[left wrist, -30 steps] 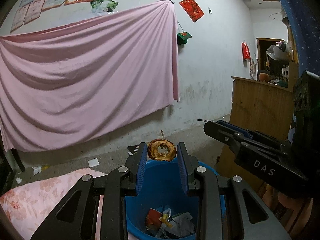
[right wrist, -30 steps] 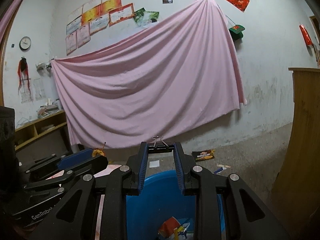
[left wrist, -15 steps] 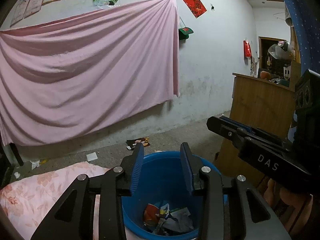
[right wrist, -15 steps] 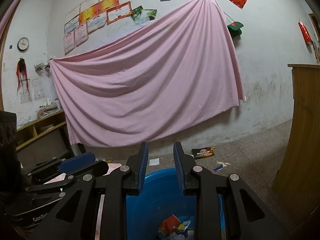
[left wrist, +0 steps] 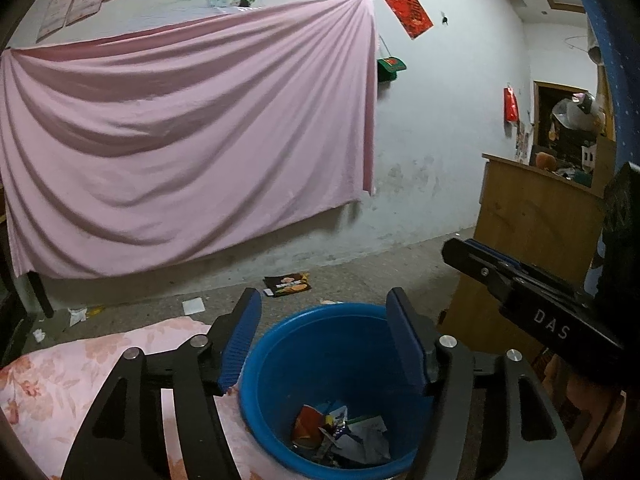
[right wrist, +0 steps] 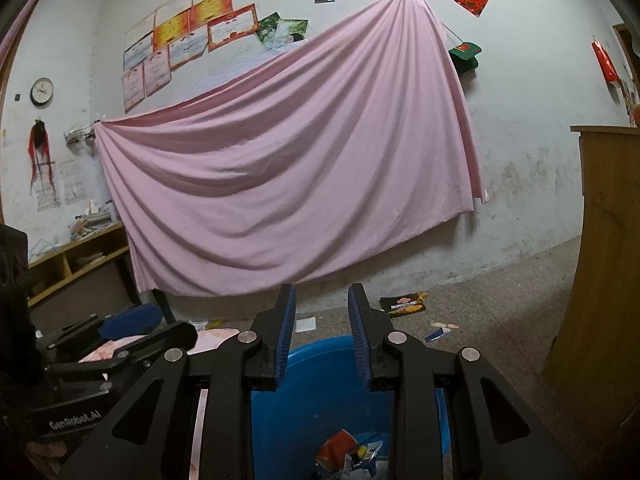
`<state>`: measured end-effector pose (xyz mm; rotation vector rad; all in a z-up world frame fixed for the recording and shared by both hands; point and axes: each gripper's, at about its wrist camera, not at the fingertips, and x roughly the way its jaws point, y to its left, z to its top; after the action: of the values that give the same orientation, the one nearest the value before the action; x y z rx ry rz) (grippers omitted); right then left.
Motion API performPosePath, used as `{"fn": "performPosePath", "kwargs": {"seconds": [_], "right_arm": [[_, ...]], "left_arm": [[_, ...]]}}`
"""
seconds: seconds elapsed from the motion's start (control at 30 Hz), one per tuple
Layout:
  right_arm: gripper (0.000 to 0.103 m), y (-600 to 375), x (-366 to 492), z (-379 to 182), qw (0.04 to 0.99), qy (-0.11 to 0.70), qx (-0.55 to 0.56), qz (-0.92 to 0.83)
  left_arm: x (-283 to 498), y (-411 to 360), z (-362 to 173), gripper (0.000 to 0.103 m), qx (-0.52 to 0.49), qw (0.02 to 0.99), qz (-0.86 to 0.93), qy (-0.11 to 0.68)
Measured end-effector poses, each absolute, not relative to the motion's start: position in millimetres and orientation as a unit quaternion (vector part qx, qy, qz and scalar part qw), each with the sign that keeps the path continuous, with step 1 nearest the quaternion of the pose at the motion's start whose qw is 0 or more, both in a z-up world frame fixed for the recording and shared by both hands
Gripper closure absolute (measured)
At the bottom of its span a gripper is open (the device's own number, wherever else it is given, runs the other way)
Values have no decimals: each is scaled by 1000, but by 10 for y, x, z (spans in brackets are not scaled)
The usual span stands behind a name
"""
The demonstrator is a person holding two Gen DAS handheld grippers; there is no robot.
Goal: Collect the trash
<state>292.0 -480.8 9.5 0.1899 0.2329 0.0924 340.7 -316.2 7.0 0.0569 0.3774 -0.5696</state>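
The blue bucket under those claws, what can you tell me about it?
The blue bucket is a round, open-topped tub that looks like smooth plastic, standing upright with no lid. At its bottom lies a small heap of crumpled wrappers, orange, white and grey. A pink flowered cloth lies along its left side. Both claws hang above it, not touching.

Dim, flat indoor light; fisheye bends edges, dark corners.
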Motion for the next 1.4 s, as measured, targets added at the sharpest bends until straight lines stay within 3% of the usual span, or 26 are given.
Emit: {"fn": "performPosePath", "kwargs": {"seconds": [0.13, 0.23, 0.37, 0.53, 0.63, 0.7, 1.03, 1.4], "right_arm": [[76, -4768, 2906, 91, 988, 115, 92, 46], [67, -4750, 2897, 93, 988, 113, 90, 45], [61, -4756, 2887, 99, 989, 108, 92, 46], [52, -4769, 2887, 113, 989, 104, 94, 44], [45, -4781, 2886, 118, 989, 102, 97, 41], [32, -4785, 2880, 131, 989, 98, 99, 41], [0, -4755, 2807, 194, 990, 83, 108, 28], [0, -4493, 2530, 220, 990, 82, 107, 41]], "left_arm": [[3426, -3054, 121, 39, 22, 946, -266, 186], [3425, -2986, 157, 31, 16, 948, -258, 185], [3416, -2892, 191, 28, 10, 952, -247, 183], [3401, -2773, 210, 10, -9, 957, -226, 182], [3400, -2694, 224, 6, -23, 960, -212, 179], [3413, -2670, 239, 6, -25, 963, -201, 179], [3341, -2431, 273, 2, -47, 966, -185, 174], [2961, -2029, 338, 2, -58, 974, -151, 161]]}}
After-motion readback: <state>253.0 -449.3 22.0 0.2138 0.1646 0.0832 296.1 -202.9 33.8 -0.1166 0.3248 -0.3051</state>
